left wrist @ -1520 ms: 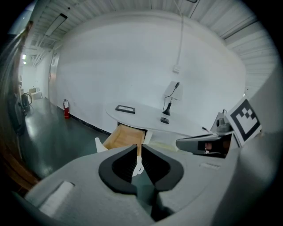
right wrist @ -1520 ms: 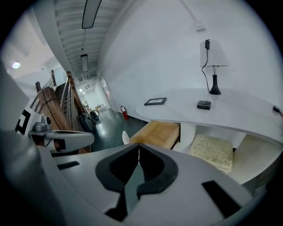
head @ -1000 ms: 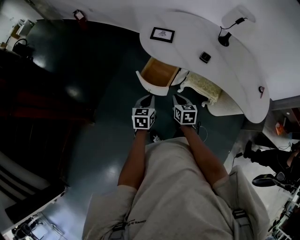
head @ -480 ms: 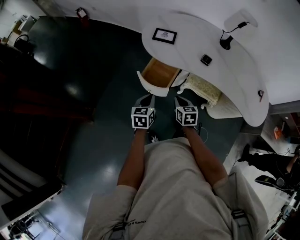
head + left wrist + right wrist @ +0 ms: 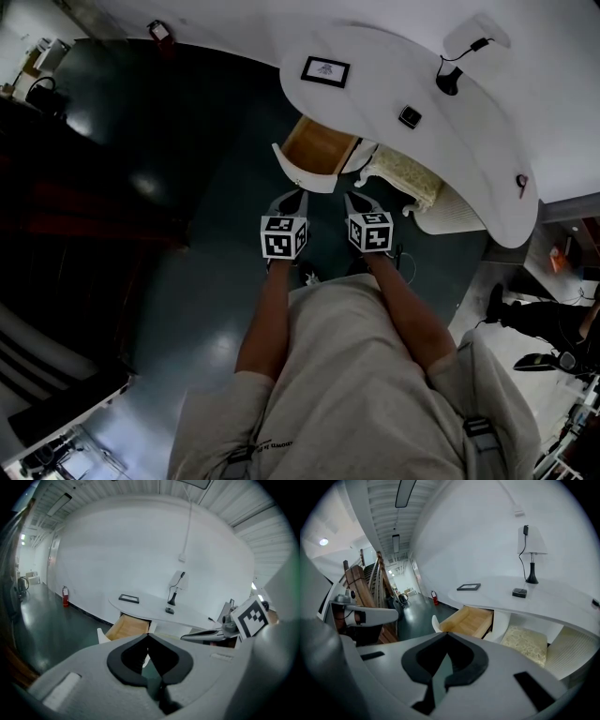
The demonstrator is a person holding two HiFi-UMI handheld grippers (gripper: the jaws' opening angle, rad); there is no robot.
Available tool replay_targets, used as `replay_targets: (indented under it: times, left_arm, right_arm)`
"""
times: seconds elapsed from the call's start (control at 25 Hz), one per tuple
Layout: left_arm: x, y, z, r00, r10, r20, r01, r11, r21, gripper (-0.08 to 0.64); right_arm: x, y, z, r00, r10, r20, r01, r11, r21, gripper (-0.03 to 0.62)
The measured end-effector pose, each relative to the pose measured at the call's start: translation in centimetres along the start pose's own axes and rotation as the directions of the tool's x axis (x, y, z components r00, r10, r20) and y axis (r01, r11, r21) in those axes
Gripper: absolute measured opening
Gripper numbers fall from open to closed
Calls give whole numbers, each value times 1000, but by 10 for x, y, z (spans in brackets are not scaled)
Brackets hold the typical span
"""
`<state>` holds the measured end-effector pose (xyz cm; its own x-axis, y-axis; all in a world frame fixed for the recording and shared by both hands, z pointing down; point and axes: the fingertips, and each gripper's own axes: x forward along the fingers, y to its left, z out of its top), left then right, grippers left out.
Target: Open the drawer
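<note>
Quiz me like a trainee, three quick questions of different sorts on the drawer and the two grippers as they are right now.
1. True or false: the left gripper is gripping the drawer.
2. The drawer under the desk is: A) fully shut, B) pulled out, C) lying on the floor.
3. Fill in: the right gripper has its jaws ____.

Key: 1 false, its jaws are shut on nothing; 2 B; 3 shut.
</note>
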<state>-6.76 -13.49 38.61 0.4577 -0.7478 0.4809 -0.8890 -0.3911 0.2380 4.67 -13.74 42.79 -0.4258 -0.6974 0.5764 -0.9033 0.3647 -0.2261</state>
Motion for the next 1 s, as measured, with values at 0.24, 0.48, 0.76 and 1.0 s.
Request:
replay_targets:
  times: [0.24,0.48,0.76,1.0]
  left_arm:
    - [-2,2,-1,1000,2,3,-2,1000,-1,9]
    - [-2,5,-1,1000,19,7,-19,1000,-9,9]
    - [-2,5,-4,1000,24,-9,-24,1000,-3,9]
    - [-2,5,-2,1000,21,-4,-21,1000,-4,9]
  right_arm:
    - [0,1,-7,1000,-2,-12,2,1000,-17,15]
    - [1,-2,-8,1000,-2,-12,1,1000,-11,15]
    - [1,1,-7,1000,-1,-18,1,1000,-23,15]
    - [1,2,-6,1000,-2,-15,2,1000,-26,15]
